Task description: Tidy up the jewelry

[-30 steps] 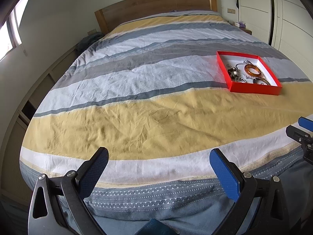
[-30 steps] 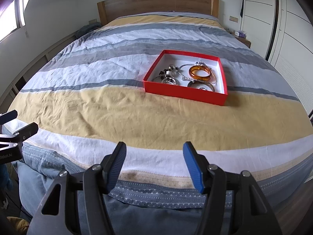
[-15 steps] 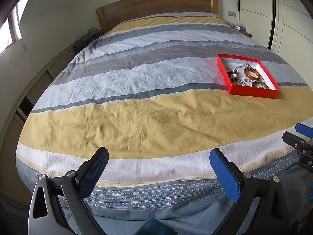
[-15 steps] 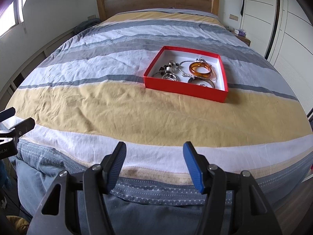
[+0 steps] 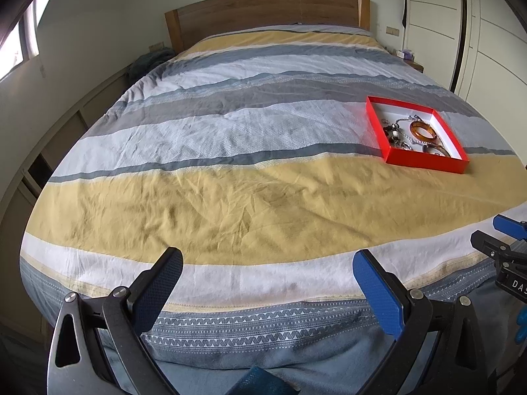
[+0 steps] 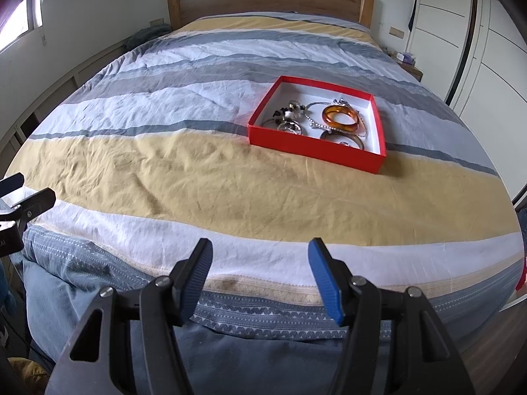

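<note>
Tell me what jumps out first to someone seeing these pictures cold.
The red box on the striped bedspread, right of the bed's middle, grabs the eye; inside it an amber bangle lies among silvery jewelry. In the foreground the left gripper and right gripper stand open over the bed's foot, holding nothing.

Shallow red box [image 6: 316, 153] open on striped bedspread, white inside, amber bangle [image 6: 341, 118], silver chains and bracelets [image 6: 290, 120] heaped within
</note>
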Motion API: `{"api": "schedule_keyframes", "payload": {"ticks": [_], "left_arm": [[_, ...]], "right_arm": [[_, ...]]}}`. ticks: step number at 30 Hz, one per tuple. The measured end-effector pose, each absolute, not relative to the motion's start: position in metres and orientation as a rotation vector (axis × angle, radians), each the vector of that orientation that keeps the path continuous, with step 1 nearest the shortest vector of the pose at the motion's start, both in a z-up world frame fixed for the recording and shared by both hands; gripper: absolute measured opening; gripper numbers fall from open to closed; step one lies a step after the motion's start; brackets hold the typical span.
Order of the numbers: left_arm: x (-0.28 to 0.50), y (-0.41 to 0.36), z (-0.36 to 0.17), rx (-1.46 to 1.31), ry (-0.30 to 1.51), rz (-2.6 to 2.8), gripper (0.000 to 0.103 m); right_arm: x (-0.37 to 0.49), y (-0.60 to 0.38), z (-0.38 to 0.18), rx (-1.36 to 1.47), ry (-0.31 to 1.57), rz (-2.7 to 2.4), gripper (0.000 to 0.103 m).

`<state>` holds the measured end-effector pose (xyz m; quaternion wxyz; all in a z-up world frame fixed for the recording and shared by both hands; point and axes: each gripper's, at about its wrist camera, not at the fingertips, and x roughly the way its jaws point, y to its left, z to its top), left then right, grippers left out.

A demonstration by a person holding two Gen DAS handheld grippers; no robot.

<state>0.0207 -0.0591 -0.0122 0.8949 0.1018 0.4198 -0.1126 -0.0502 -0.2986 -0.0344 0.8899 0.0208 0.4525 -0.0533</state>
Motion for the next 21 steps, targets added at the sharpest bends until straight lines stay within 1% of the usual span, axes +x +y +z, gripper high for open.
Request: {"api": "schedule_keyframes", "payload": {"ticks": [21], "left_arm": [[0.0195,-0.0572,-0.0145,0.204,0.880,-0.234,0.101]], "right_arm": [[-0.0512,-0.2992,-0.0349,0.043,0.942,-0.111,0.059]]}}
